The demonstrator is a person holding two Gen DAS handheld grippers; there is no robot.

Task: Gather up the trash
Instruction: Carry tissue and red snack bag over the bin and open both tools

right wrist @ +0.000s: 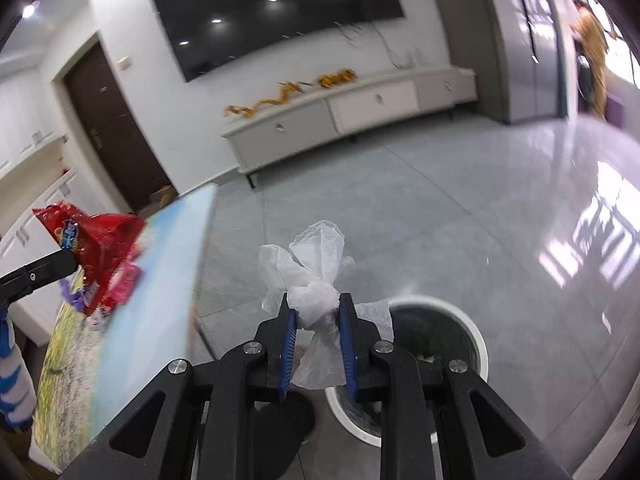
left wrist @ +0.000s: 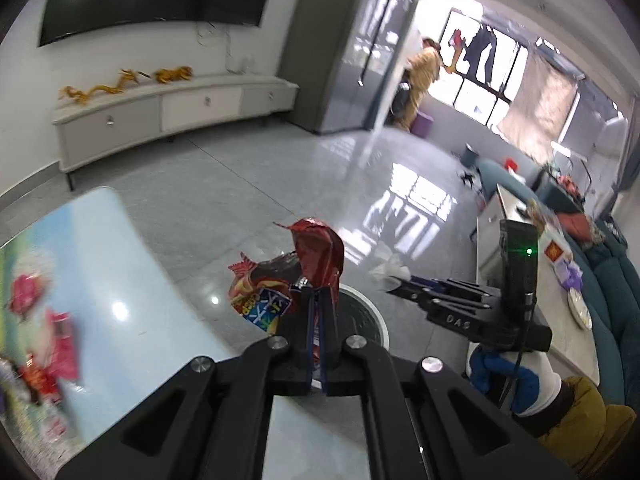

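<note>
My left gripper point(left wrist: 317, 294) is shut on a red snack wrapper point(left wrist: 316, 256) and holds it above a round white-rimmed trash bin point(left wrist: 376, 314) on the floor. My right gripper point(right wrist: 318, 314) is shut on a crumpled white tissue point(right wrist: 316, 268), just left of and above the same bin point(right wrist: 478, 344). In the left wrist view the right gripper point(left wrist: 404, 286) shows at the right with the tissue point(left wrist: 390, 268) at its tips. In the right wrist view the left gripper point(right wrist: 74, 262) shows at the left edge with the red wrapper point(right wrist: 100, 240).
A table with a printed mat point(left wrist: 100, 280) lies to the left and holds several pink and red wrappers point(left wrist: 56, 332). A low white cabinet point(left wrist: 168, 108) stands under a wall TV. A sofa and a cluttered table point(left wrist: 568, 280) are at the right. A person point(left wrist: 420, 80) stands far back.
</note>
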